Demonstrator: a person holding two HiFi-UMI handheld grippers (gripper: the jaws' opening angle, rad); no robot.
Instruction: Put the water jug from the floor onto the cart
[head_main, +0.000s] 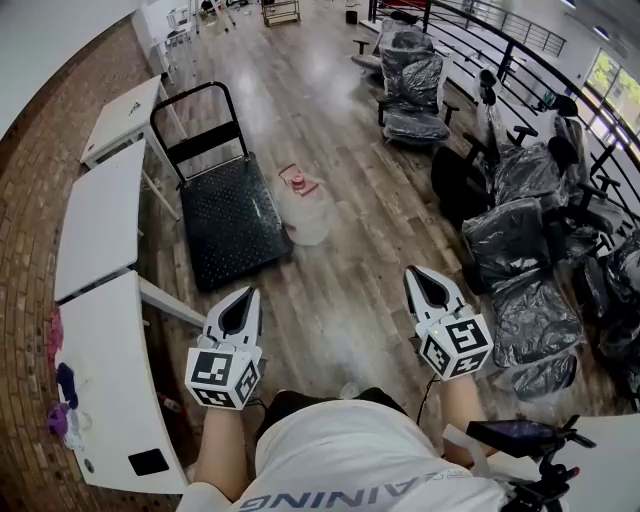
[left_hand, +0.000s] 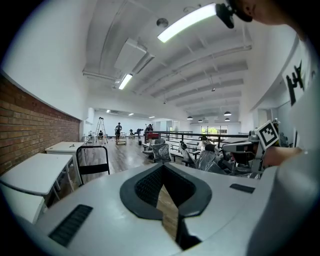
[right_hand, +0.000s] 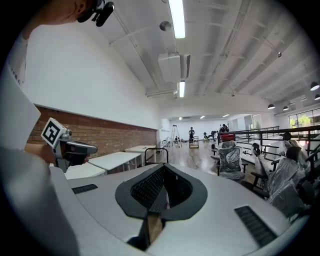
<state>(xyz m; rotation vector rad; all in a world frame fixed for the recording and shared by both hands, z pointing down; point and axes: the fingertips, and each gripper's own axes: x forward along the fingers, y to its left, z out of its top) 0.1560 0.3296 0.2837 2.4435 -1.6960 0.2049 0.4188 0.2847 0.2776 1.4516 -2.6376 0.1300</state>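
A wide wooden floor (head_main: 350, 290) is seen from the head view, bordered on the left by a curved brick wall (head_main: 30, 200). White worktops (head_main: 100, 215) are lined up along that wall, and a few small purple items (head_main: 62, 400) are left on the nearest one. On the right, several office chairs (head_main: 415, 85) wrapped in plastic film are grouped beside a dark railing (head_main: 500, 45).

A black platform cart (head_main: 230, 215) is parked next to the worktops, with its looped handle raised at the far end. The water jug (head_main: 303, 208), clear with a red cap, is stood upright on the floor just beside the right edge of the cart's deck, towards its near corner. Whether the two touch cannot be told.

The left gripper (head_main: 246, 292) and the right gripper (head_main: 414, 272) are held close to the person's body, well apart from the jug and from each other, and are pointed forward, roughly level. In each gripper view the jaws are seen brought together, and nothing is held between them.
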